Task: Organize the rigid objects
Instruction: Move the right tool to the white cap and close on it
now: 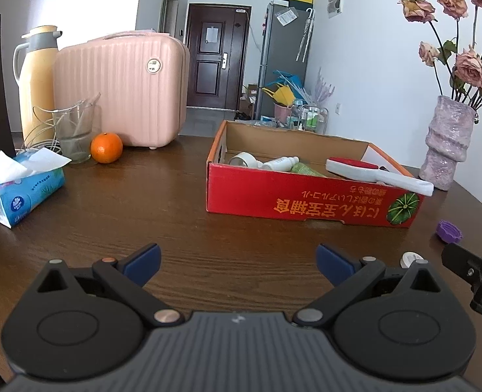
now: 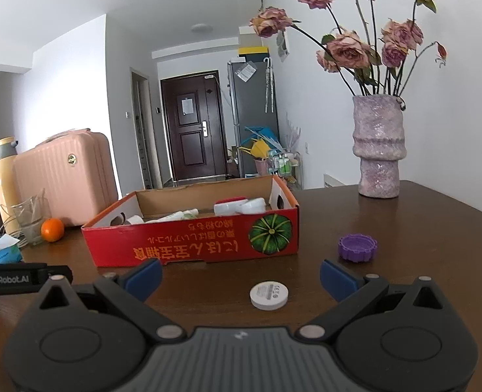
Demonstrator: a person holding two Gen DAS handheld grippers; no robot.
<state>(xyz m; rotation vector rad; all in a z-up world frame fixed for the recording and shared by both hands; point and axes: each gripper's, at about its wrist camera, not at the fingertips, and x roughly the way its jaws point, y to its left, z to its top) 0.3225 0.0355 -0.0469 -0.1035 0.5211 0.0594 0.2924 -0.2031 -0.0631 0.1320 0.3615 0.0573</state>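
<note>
On the dark wooden bench (image 1: 175, 196), going left to right, the left gripper (image 1: 237, 261) hovers with its blue-padded fingers spread wide and nothing between them, facing bare wood with the red cardboard box (image 1: 306, 196) at about 1 o'clock. That shallow open box already holds a white tape roll (image 1: 244, 158), a small white bottle (image 1: 280, 163) and a red-and-white lint brush (image 1: 371, 171) whose handle overhangs the box's near right rim. The right gripper (image 2: 241, 277) is likewise spread and empty, and the small white round plastic disc (image 2: 268, 295) lies flat on the bench directly at its 12 o'clock, just ahead and between the two fingers, so the right hand is clearly the nearer one for it. Being round, the disc has no long axis to line up with. The purple scalloped plastic cap (image 2: 357, 247) sits at roughly 1 o'clock, farther out and well apart from the disc, beside the box's right corner. Nothing stands between the disc and the fingers; the box wall just beyond at 12 o'clock is the only thing to clear on the way in. The textured lilac vase of dried roses (image 2: 378, 147) stands far off at 2 o'clock.
</note>
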